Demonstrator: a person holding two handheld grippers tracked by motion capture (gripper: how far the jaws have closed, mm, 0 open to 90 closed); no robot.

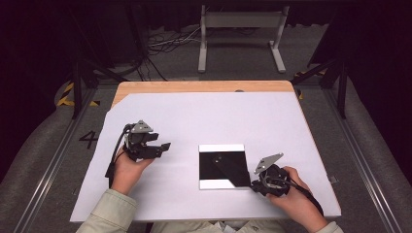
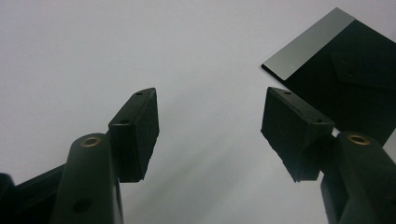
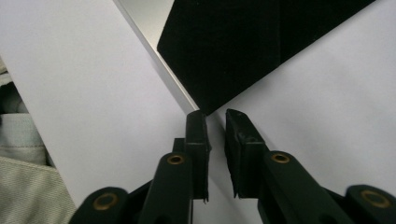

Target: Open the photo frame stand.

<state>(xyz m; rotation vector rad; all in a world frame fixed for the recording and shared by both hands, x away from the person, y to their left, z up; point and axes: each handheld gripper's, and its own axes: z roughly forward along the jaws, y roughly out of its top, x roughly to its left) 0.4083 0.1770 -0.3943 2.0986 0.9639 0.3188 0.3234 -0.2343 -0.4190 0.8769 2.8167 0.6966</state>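
Observation:
A flat black square sheet [image 1: 221, 167] with a pale strip along its far and near edges lies on the white board [image 1: 194, 116]. My right gripper [image 1: 253, 185] is low at the sheet's near right corner. In the right gripper view the sheet's [image 3: 252, 42] corner tip reaches the mouth of the right gripper [image 3: 215, 114], whose jaws stand a narrow gap apart with white board showing between the pads. My left gripper [image 1: 163, 148] is held over bare board to the left of the sheet. In its own view the left gripper [image 2: 210, 95] is wide open with nothing in it, and the sheet [image 2: 355, 79] lies ahead at the right.
The white board covers a wooden table whose far edge [image 1: 204, 86] shows. A grey metal stand [image 1: 241, 29] and cables lie on the floor beyond. A pale sleeve [image 3: 18, 186] sits at the board's near edge.

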